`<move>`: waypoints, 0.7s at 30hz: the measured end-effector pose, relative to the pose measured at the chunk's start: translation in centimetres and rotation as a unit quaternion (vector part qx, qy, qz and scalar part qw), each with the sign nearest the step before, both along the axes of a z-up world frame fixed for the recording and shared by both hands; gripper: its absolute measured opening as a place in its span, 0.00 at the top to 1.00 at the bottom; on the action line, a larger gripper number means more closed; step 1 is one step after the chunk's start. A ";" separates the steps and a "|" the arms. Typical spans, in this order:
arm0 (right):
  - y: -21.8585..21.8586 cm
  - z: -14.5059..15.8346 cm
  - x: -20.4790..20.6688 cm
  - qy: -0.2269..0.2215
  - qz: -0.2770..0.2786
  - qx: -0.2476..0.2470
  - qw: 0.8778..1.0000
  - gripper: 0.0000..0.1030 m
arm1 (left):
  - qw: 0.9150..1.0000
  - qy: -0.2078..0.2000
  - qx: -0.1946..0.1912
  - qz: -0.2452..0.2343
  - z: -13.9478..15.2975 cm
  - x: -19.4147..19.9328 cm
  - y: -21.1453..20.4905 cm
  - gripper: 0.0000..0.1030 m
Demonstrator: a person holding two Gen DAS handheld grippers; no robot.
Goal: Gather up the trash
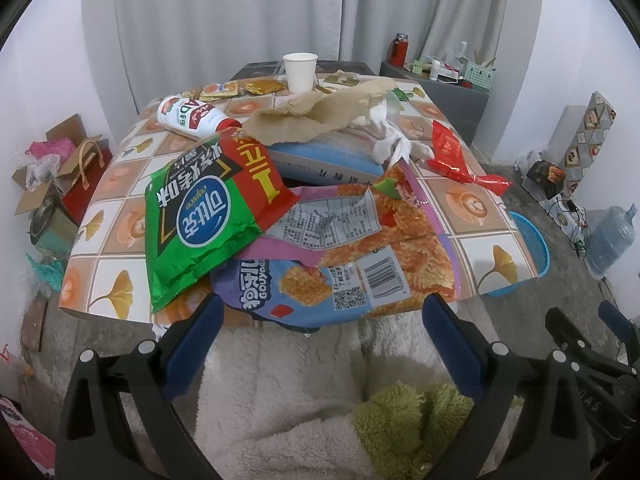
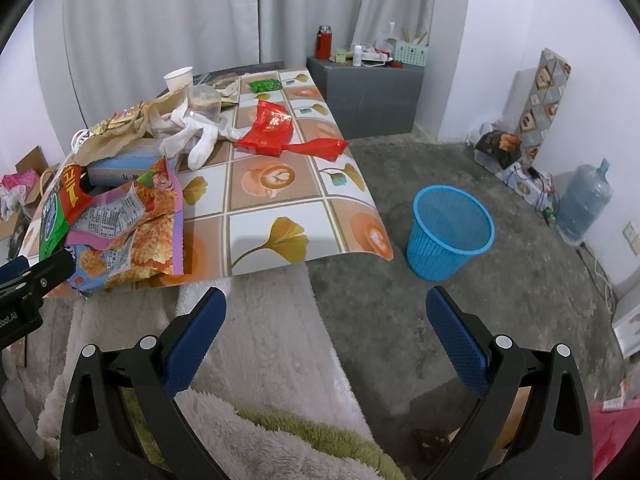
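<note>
**Tools and clothing: appearance**

Left tool (image 1: 322,312): black plastic frame with triangular cut-outs in each arm, silver round screw heads at the pivots, two blue fingers (image 1: 196,344) with a fine dimpled texture.

Right tool (image 2: 326,308): same build, with black arms, silver screws and blue textured pads (image 2: 456,340). Seen from the left wrist camera, its black body carries partly legible white lettering.

Person wears a fluffy off-white fleece garment (image 1: 304,400) with an olive-green fleece patch (image 1: 404,420) just below both tools.

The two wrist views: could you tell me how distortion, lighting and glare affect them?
Left wrist view: fisheye bows the table edge; soft, even light; mild sheen on the green snack bag. Right wrist view: same curvature, dark corners; glare on the red wrapper.
</note>
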State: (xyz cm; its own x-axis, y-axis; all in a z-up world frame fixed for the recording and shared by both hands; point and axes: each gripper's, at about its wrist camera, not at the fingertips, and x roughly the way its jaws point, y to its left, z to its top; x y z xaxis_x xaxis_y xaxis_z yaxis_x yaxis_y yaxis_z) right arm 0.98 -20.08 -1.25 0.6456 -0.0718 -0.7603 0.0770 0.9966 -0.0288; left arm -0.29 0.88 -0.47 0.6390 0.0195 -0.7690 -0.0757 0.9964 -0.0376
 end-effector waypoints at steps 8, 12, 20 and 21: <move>0.0 -0.1 0.0 0.000 0.000 0.000 1.000 0.07 | 1.000 0.001 0.000 0.000 0.0 0.0 -0.1 0.05; 0.0 -0.1 0.0 -0.001 0.000 0.001 1.000 0.07 | 1.000 0.001 0.000 0.000 0.1 0.0 -0.1 0.05; -0.2 0.2 -0.2 0.000 -0.001 0.001 1.000 0.07 | 1.000 0.002 0.000 0.000 0.0 0.0 -0.1 0.06; -0.2 0.2 -0.2 -0.001 -0.001 0.002 1.000 0.07 | 1.000 0.001 0.001 0.000 0.1 0.0 -0.2 0.05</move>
